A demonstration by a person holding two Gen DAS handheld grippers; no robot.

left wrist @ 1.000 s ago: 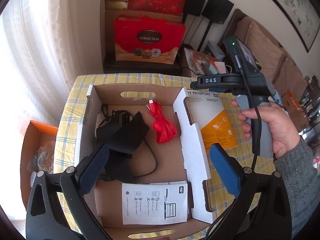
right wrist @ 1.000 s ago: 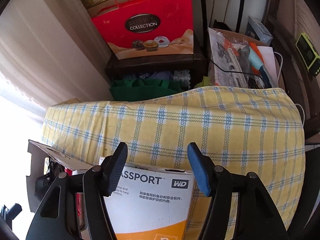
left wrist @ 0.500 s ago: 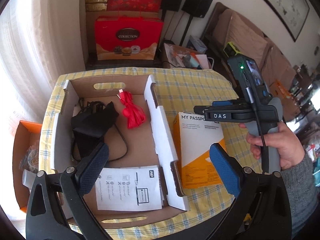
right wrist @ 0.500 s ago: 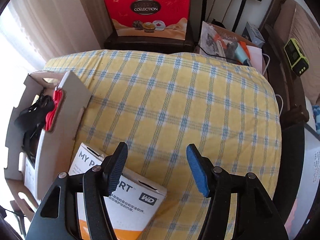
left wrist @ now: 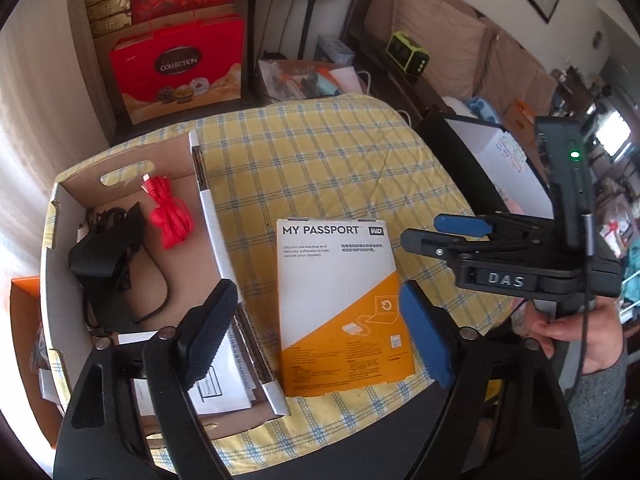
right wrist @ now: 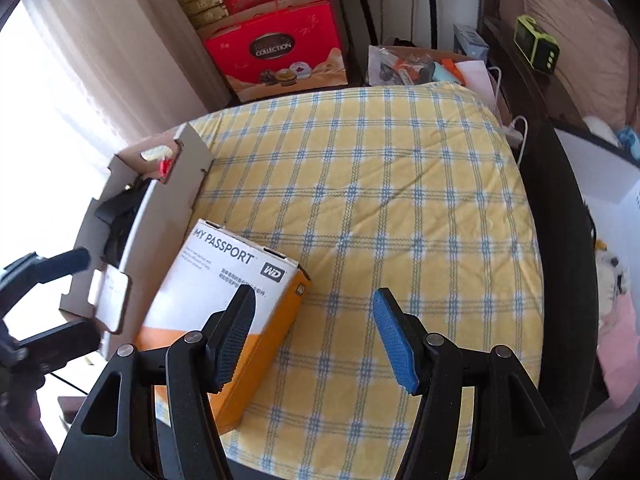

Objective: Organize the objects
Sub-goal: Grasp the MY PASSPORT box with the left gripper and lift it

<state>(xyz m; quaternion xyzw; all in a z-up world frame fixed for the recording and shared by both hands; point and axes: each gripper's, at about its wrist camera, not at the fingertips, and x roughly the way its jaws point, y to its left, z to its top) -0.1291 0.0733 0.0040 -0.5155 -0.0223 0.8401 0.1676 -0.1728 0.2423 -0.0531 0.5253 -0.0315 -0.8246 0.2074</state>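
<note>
A white and orange "MY PASSPORT" box (left wrist: pixel 340 304) lies flat on the yellow checked cloth (left wrist: pixel 320 160). My left gripper (left wrist: pixel 320 332) hangs over its near end with the box between the closing jaws. The pads are not pressing on it, and a gap shows on the left side. A hand holds my right gripper (left wrist: pixel 460 232) to the right of the box, open and empty. In the right wrist view the box (right wrist: pixel 224 276) lies left of the right gripper (right wrist: pixel 314 338), partly under its left finger (right wrist: pixel 232 336).
A cardboard tray (left wrist: pixel 212 216) left of the box holds a black pouch with a cable (left wrist: pixel 108 252), a red cable bundle (left wrist: pixel 170 216) and a white leaflet (left wrist: pixel 224 388). A red gift bag (left wrist: pixel 180 68) stands behind. A dark frame (left wrist: pixel 460 152) borders the cloth on the right.
My left gripper has moved from over the tray to over the box, and its jaws have narrowed. My right gripper has moved right, off the box.
</note>
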